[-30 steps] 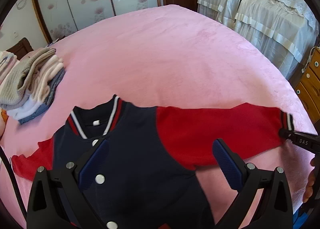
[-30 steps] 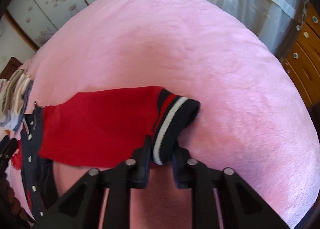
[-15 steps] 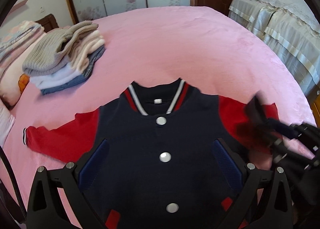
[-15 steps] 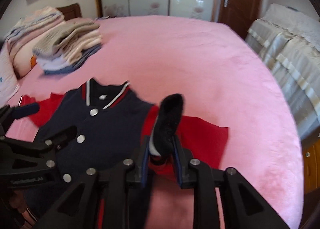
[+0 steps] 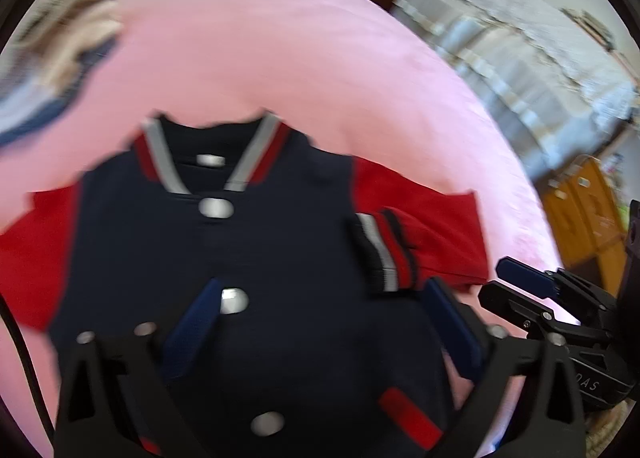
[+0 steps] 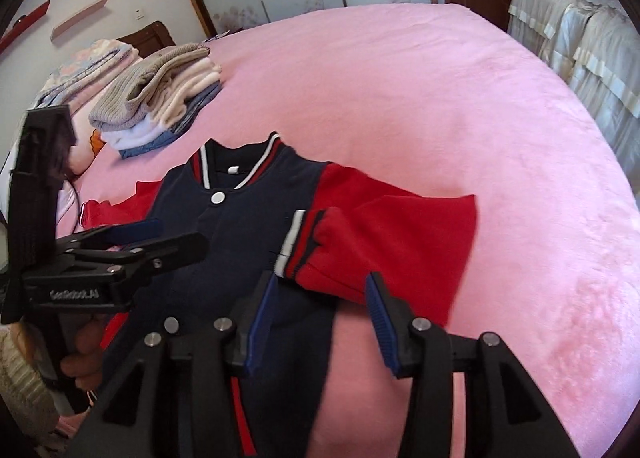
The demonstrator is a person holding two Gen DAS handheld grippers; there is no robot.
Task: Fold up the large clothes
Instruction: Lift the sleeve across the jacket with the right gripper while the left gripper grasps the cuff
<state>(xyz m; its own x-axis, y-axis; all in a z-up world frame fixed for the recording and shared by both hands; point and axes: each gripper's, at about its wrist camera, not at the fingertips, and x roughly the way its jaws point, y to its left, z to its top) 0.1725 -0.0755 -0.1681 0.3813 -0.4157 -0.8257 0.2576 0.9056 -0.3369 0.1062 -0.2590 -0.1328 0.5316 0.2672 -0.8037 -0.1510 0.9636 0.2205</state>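
Lying on pink bed (image 6: 400,70), jacket (image 6: 224,242), R gripper (image 6: 320,310) fingers opening, empty, L gripper (image 5: 320,322) "GetRobot.AI" closing, empty.

The jacket (image 6: 224,258) is matt knit cloth with ribbed cuffs (image 6: 298,246) and glossy round snaps (image 6: 217,198). It lies on a bed (image 6: 400,98) covered in soft, fuzzy pink plush. The tongs (image 6: 320,306) are matt black plastic with ridged blue pads (image 6: 382,310) and shiny metal screws (image 6: 421,324).
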